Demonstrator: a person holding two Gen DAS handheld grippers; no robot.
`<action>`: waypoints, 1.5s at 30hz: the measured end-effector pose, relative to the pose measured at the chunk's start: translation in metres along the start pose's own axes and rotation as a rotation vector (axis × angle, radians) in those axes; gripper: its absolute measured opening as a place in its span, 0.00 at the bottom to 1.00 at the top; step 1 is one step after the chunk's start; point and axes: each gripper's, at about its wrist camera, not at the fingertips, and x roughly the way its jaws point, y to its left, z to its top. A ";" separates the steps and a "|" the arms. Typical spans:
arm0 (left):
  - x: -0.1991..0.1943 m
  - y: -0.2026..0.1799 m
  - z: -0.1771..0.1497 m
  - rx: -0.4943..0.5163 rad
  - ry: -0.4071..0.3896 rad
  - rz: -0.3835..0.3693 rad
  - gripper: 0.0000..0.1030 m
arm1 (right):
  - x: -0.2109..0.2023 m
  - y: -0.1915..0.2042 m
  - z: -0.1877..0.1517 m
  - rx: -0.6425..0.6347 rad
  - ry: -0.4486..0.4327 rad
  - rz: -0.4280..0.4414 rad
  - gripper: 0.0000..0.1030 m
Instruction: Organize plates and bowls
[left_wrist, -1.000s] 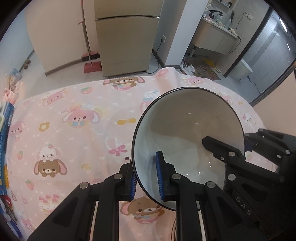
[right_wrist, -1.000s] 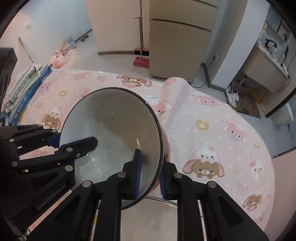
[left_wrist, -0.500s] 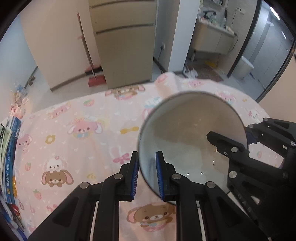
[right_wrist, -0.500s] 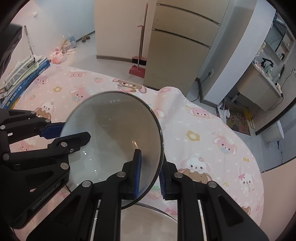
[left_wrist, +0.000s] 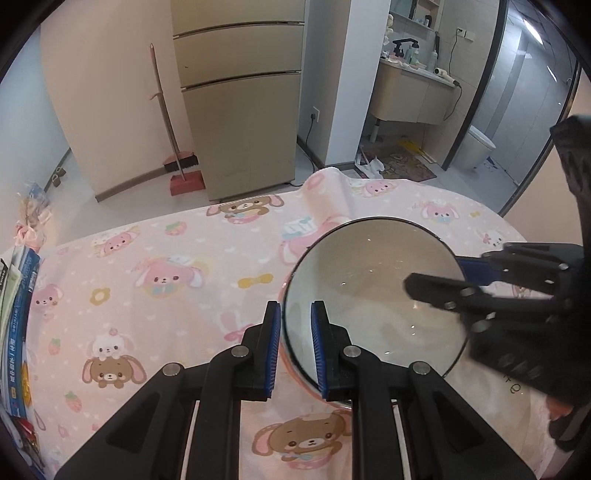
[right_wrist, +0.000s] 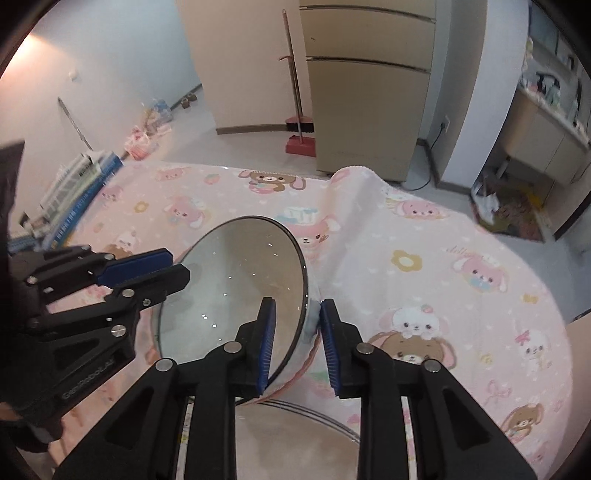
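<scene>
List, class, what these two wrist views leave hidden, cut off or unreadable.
- Plate, right wrist view: mostly behind the right gripper fingers and cut by the bottom edge.
- Bowl underside, both views: hidden by its own body.
- Book titles, left wrist view: too small and warped.

"GenRobot.AI" is printed on the left gripper (right_wrist: 168, 266) body.
</scene>
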 end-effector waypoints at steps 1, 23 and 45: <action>-0.001 0.002 0.000 -0.004 -0.005 -0.004 0.18 | -0.003 -0.004 0.000 0.017 -0.002 0.023 0.24; -0.003 0.014 -0.001 -0.105 0.021 -0.071 0.19 | -0.017 0.001 -0.007 -0.006 -0.024 -0.011 0.12; -0.004 0.009 0.009 -0.112 0.016 -0.098 0.19 | 0.027 -0.081 -0.015 0.469 0.074 0.500 0.15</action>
